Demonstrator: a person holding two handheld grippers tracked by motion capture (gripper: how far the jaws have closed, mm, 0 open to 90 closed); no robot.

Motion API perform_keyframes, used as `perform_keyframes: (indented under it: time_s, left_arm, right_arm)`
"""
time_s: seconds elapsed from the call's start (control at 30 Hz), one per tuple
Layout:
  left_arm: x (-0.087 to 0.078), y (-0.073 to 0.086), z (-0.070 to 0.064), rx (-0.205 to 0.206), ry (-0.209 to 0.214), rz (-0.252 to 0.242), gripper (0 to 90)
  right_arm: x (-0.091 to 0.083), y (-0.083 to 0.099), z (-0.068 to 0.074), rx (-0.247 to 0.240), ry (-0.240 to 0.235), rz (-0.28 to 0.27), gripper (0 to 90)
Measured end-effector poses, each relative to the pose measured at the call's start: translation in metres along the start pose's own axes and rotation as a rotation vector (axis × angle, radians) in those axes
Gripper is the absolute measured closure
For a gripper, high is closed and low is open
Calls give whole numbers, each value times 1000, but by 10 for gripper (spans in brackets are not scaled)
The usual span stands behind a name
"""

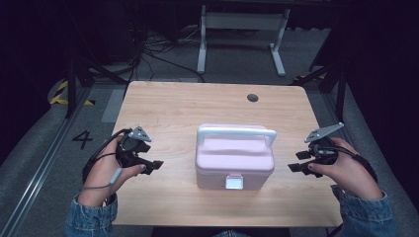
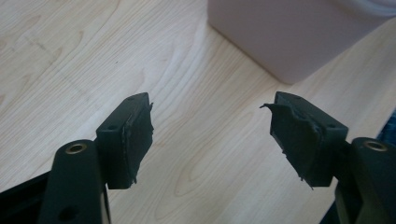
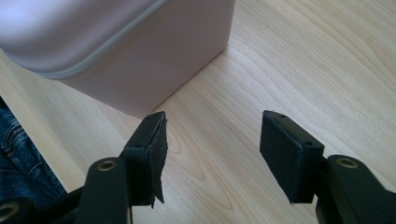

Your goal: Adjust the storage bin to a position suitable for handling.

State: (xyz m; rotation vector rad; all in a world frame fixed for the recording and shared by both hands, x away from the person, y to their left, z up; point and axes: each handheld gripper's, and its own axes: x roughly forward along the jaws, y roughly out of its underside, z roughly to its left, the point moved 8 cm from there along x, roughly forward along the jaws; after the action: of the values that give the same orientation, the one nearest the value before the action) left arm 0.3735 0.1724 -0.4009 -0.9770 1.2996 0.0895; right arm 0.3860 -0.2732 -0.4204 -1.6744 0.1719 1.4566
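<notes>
Currently the pink box (image 1: 234,163) sits on the bench (image 1: 168,106) midway between my left gripper (image 1: 157,166) and right gripper (image 1: 293,167), both jaws spread and empty, its long axis running hand to hand.

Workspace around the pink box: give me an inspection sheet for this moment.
Surface: wooden table, a dark round hole near the far edge.
Job's things: pink box with white handle and white front latch, lid down.
Clutter: nothing seen.
Grippers: left claw and right claw flank the box, both open, apart from it.
Cables: one trails from the left claw over the hand; more lie on the floor beyond.
Surroundings: white stand, grey floor, yellow-black tape.
</notes>
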Motion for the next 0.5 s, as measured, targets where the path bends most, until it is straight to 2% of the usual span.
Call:
perform_keyframes:
  time_s: [0.23, 0.27, 0.37, 0.5]
  left_arm:
    - [-6, -23, -16, 53, 42, -83, 297]
    - [-6, -23, -16, 53, 42, -83, 295]
    - [-4, -36, -19, 74, 38, -121, 287]
    - [-1, -47, -25, 92, 54, -149, 277]
  right_arm:
    - [-4, 8, 0, 16, 11, -3, 420]
    - [-5, 9, 0, 21, 11, -1, 420]
    - [-6, 12, -1, 26, 17, -1, 420]
    - [-6, 16, -1, 35, 24, 4, 419]
